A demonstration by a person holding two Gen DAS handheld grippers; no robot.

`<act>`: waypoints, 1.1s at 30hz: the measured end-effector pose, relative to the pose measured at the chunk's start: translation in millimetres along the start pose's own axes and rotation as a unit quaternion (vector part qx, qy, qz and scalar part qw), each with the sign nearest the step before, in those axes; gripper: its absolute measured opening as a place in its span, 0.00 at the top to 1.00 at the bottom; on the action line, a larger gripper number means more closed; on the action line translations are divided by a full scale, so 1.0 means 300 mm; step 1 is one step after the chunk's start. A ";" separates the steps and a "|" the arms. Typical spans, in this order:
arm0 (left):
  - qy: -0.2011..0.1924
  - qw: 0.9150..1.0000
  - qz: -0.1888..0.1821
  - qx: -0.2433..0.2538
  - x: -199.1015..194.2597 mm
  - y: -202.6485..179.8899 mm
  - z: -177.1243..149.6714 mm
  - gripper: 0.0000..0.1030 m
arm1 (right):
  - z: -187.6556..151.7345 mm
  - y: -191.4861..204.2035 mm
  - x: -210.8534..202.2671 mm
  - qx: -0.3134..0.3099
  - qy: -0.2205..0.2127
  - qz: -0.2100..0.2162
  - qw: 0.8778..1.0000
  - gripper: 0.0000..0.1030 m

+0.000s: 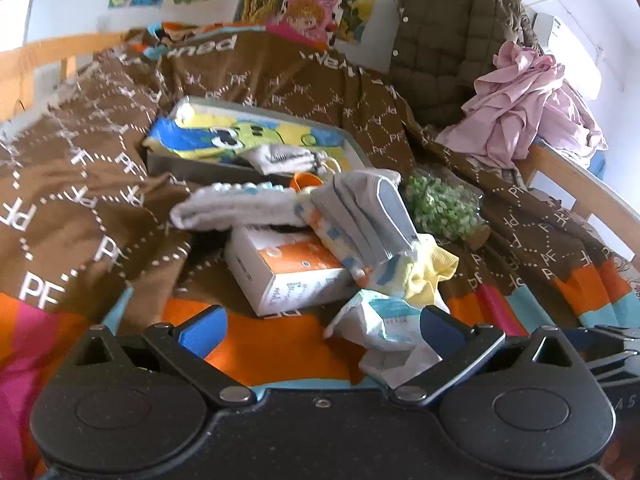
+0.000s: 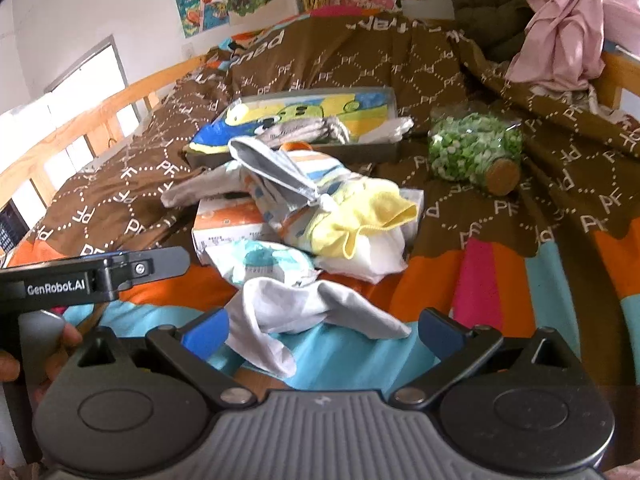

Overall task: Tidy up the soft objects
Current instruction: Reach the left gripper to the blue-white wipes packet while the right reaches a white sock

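The far gray tray point(image 2: 352, 148) already holds a cartoon cloth point(image 2: 304, 114) and rolled socks point(image 2: 308, 130). A sock pile point(image 2: 320, 208) waits nearer (most work is left). Left gripper point(image 1: 320, 328) and right gripper point(image 2: 320, 330) gape wide, holding nothing, over a white sock point(image 2: 304, 312).

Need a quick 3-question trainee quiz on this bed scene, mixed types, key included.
1. True or false: the right tool is shut on the white cloth.
2. What lies inside the grey tray? A) a cartoon towel B) the jar of green bits C) the pink shirt
3. Fill in: the yellow cloth lies on top of the pile in front of the ____.

Key:
1. False; both tools, the left tool too, stand open, the cloth only lies between the fingers.
2. A, the towel.
3. Tray.
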State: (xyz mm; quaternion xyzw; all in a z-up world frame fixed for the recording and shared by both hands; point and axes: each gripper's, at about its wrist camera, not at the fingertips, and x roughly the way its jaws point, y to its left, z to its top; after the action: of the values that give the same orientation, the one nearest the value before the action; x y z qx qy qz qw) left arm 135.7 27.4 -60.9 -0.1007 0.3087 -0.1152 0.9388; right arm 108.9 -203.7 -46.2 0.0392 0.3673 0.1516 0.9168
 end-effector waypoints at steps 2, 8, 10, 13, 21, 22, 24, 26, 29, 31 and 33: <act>0.007 1.000 -0.005 -0.005 0.017 0.009 -0.002 0.01 | -0.001 0.006 0.009 -0.004 0.008 0.002 1.000 0.00; 0.034 0.998 -0.035 -0.045 0.072 0.048 0.002 0.01 | 0.001 0.028 0.045 -0.020 0.033 0.005 0.999 0.00; 0.042 0.996 -0.048 -0.064 0.092 0.058 0.005 0.01 | 0.002 0.028 0.049 -0.019 0.030 0.005 0.999 0.00; 0.051 0.993 -0.062 -0.087 0.127 0.067 0.010 0.01 | 0.013 0.016 0.060 -0.010 0.030 0.011 0.999 0.00; 0.062 0.985 -0.085 -0.137 0.201 0.086 0.025 0.01 | 0.049 0.029 0.105 -0.033 0.023 0.031 0.999 0.00; 0.063 0.983 -0.087 -0.146 0.207 0.094 0.026 0.01 | 0.056 0.030 0.109 -0.040 0.020 0.033 0.998 0.00; 0.070 0.980 -0.092 -0.162 0.217 0.106 0.027 0.01 | 0.068 0.039 0.117 -0.068 0.005 0.026 0.997 0.00; 0.075 0.976 -0.099 -0.179 0.228 0.120 0.031 0.01 | 0.079 0.046 0.133 -0.088 0.007 0.029 0.996 0.00; 0.084 0.968 -0.118 -0.207 0.246 0.142 0.034 0.01 | 0.081 0.036 0.158 -0.076 0.035 0.059 0.995 0.00; 0.090 0.962 -0.128 -0.224 0.258 0.148 0.037 0.01 | 0.078 0.036 0.165 -0.073 0.045 0.069 0.994 0.00; 0.093 0.957 -0.139 -0.238 0.268 0.154 0.037 0.01 | 0.073 0.041 0.166 -0.077 0.046 0.066 0.994 0.00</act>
State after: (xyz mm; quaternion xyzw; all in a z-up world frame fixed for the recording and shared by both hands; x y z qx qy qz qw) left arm 212.4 50.5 -108.9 -0.3519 0.3957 -0.1769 0.8296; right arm 155.0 -175.8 -61.0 -0.0141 0.3928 0.2409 0.8874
